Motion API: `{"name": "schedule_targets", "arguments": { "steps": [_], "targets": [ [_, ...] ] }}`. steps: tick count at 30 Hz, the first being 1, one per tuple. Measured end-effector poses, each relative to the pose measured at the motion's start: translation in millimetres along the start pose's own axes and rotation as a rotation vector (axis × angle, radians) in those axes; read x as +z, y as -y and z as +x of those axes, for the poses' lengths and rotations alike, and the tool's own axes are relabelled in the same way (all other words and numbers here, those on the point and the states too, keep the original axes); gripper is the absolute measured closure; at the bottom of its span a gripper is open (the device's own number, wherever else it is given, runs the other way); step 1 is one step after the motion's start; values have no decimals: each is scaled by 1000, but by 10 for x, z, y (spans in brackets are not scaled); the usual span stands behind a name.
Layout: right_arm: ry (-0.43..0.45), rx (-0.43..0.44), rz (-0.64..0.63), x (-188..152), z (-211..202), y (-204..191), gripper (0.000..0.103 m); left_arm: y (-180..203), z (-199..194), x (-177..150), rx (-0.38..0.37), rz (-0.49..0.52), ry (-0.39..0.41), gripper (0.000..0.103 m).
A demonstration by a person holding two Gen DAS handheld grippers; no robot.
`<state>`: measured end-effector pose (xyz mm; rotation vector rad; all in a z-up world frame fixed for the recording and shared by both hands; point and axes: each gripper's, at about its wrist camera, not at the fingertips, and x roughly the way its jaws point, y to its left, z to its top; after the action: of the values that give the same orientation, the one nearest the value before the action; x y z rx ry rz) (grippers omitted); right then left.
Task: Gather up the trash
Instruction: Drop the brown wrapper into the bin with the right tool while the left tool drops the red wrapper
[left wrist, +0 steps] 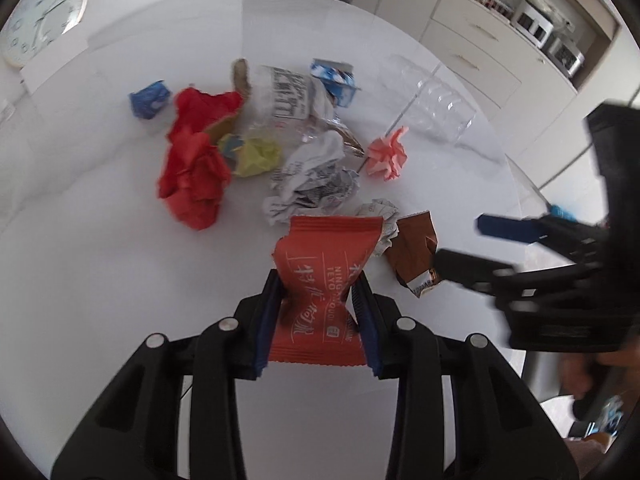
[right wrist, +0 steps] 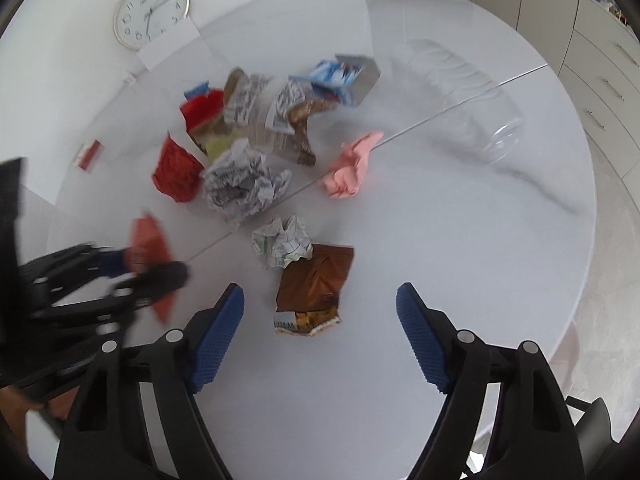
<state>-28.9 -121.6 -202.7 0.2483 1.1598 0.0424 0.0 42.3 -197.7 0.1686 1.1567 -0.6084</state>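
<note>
My left gripper [left wrist: 318,280] is shut on a red snack wrapper [left wrist: 326,248], its blue pads pinching the wrapper's waist just above the white round table [left wrist: 100,280]. The right wrist view shows the same wrapper [right wrist: 150,240] blurred at the left, held in the left gripper [right wrist: 148,268]. My right gripper [right wrist: 320,292] is open, its fingers wide on either side of a torn brown wrapper [right wrist: 316,276] lying flat on the table. From the left wrist view, the right gripper [left wrist: 476,246] hovers over that brown wrapper [left wrist: 414,244].
Further back lies a heap of trash: crumpled red paper [left wrist: 196,168], a newspaper ball [left wrist: 316,176], yellow paper [left wrist: 256,156], pink paper [left wrist: 386,156], blue cartons [left wrist: 148,98] and a clear bottle [left wrist: 436,100]. A small paper ball [right wrist: 282,242] touches the brown wrapper. Cabinets stand at the right.
</note>
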Motion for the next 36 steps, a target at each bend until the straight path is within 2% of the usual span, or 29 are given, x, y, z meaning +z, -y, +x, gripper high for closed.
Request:
{"name": "schedule_targets", "arguments": {
  "steps": [2,4,6,7,8,14,20,22,26,29,32,36],
  "targets": [
    [-19,-35,-20,-3,135,-80,26,-53,-122,-38,5,-38,17,67],
    [-42,-76,-49,-14,244,-142,44,-92,-194,-50,16,-63,31,67],
    [-59,-97,-67,-32,301,-164,56,-118,-265,-81,24,-80,40,67],
    [-54,-107,-80,-41,287,-171,68,-141,-306,-91,29,-86,46,67],
    [-59,-114,-86,-47,280,-168,72,-149,-338,-98,32,-90,51,67],
    [-73,-32,-14,-44,114,85,75,-137,-468,-105,30,-106,76,67],
    [-19,43,89,-194,-428,557,75,102,-519,-63,20,-86,83,67],
    [27,37,133,-283,-724,830,75,250,-535,-54,2,-72,81,67],
    [59,-55,202,-492,-1080,1460,74,623,-483,0,-41,-34,63,67],
    [15,-120,263,-694,-1021,1978,73,974,-396,49,-78,6,47,67],
    [-56,-144,315,-938,-740,2458,73,1330,-307,112,-107,43,32,67],
    [-134,-100,408,-1185,-269,2924,72,1833,-170,198,-129,106,13,67]
  ]
}}
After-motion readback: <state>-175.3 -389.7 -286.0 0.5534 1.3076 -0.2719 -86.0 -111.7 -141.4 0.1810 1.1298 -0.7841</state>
